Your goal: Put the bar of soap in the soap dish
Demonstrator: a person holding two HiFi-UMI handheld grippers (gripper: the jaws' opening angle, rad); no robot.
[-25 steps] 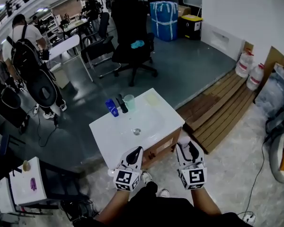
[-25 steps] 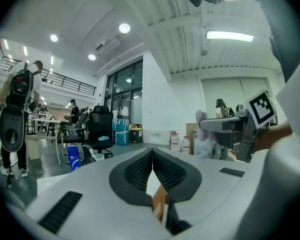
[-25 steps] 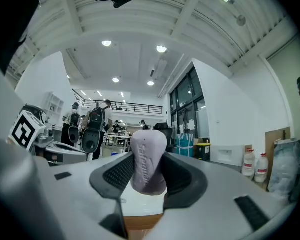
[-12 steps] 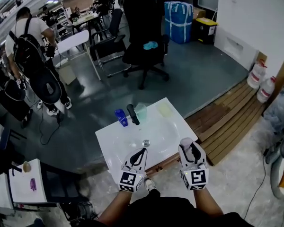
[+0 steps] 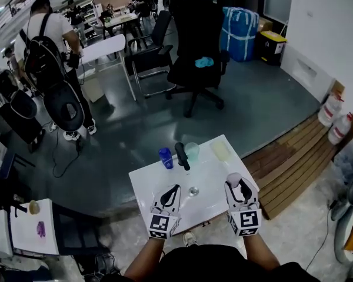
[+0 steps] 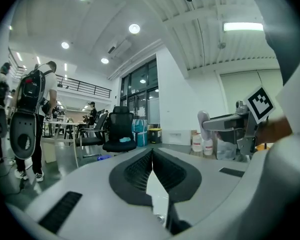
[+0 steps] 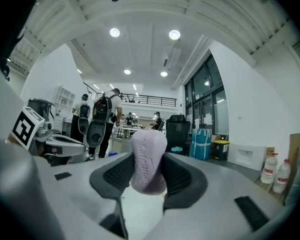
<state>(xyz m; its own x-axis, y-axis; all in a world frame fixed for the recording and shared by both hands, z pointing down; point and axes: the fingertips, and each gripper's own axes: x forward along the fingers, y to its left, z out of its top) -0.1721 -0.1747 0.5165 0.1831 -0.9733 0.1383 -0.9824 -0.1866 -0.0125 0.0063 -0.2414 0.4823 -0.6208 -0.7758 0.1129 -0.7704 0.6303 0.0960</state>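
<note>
A pale lilac bar of soap (image 7: 148,159) stands on end between the pads of my right gripper (image 7: 149,178), which is shut on it. In the head view that gripper (image 5: 239,185) hangs over the near right edge of the white sink counter (image 5: 150,181). A pale yellowish soap dish (image 5: 221,151) lies at the counter's far right corner. My left gripper (image 5: 174,191) is over the counter's near edge, left of the drain (image 5: 193,190). Its jaws (image 6: 152,154) are shut together with nothing between them.
At the counter's far edge stand a blue bottle (image 5: 165,157), a black faucet (image 5: 181,155) and a green cup (image 5: 192,150). Wooden planks (image 5: 294,157) lie to the right. A black office chair (image 5: 200,57) and a person with a backpack (image 5: 47,51) are beyond.
The sink counter has come nearer in the head view. Both grippers, earlier short of its near edge, are now over it. The right gripper still holds the soap.
</note>
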